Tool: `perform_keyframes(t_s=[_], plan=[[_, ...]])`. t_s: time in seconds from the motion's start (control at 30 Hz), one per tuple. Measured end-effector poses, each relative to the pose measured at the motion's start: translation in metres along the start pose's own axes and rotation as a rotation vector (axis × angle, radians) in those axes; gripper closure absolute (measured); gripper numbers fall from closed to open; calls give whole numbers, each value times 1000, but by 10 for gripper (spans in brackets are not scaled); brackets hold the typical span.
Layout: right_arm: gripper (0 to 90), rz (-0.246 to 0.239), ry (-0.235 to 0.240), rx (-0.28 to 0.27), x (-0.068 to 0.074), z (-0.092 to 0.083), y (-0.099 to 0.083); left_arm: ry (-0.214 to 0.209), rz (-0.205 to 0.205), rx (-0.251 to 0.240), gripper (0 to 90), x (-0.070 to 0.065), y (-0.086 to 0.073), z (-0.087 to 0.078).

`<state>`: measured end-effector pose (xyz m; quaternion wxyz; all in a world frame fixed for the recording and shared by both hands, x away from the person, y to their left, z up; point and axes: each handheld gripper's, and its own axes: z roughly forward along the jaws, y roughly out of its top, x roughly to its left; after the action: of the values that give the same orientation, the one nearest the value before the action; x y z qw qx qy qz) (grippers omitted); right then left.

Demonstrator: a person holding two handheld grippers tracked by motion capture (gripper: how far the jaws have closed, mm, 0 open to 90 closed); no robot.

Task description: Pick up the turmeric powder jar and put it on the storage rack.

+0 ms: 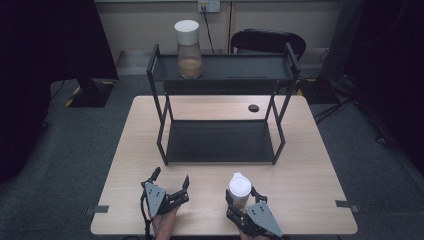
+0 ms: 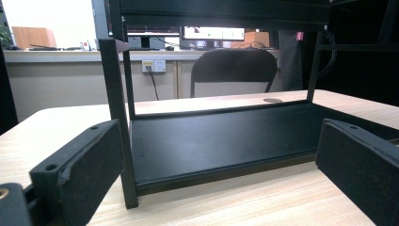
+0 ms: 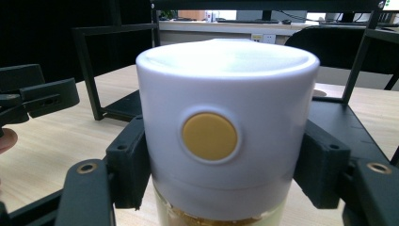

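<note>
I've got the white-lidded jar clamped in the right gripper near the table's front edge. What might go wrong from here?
1. The right gripper clamps the jar by its white lid, so the glass body could drop if the lid loosens.
2. The rack has thin black posts; the jar could clip them going in.
3. The left gripper idles open close by; it could bump the jar.

A grey carpeted floor (image 1: 55,150) is seen around the light wooden table (image 1: 300,165). 1 black chair (image 1: 267,42) is placed behind it, before a beige wall (image 1: 145,25) with a white socket (image 1: 208,5).
</note>
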<state>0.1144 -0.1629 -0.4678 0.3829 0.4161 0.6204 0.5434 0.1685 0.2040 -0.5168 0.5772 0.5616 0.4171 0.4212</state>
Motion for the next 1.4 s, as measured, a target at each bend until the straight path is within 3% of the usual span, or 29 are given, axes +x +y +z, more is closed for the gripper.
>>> perform_keyframes(t_s=[1.4], plan=[[302, -24, 46, -52, -13, 3, 31, 0, 0, 0, 10, 0, 0, 0]])
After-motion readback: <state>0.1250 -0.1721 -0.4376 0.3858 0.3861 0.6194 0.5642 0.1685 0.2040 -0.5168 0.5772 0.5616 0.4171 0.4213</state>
